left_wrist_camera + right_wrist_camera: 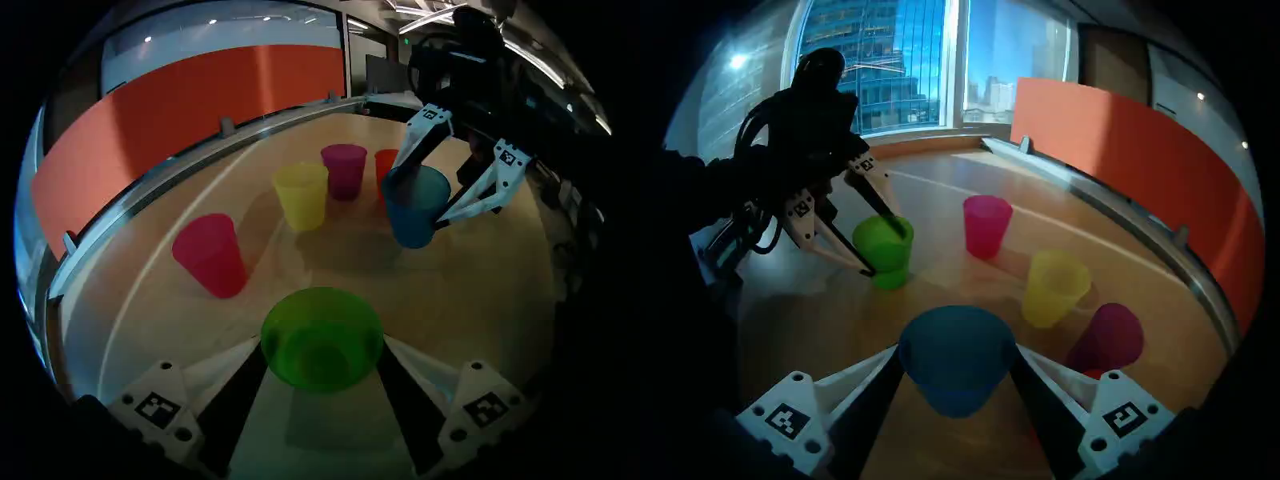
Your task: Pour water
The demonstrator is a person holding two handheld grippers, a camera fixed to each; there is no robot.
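A green cup [322, 339] sits upright between the fingers of my left gripper [320, 360], which is shut on it. From across the table the same green cup [884, 250] shows in the left gripper [884, 248]. My right gripper [958, 370] is shut on a blue cup [957, 358]. In the left gripper view that blue cup [416, 206] hangs a little above the table in the right gripper [416, 208]. No water is visible in either cup.
On the wooden table [480, 288] stand a pink cup [211, 254], a yellow cup [302, 195], a purple cup [345, 170] and a red cup [385, 168] partly behind the blue one. An orange partition [200, 104] runs along the far edge.
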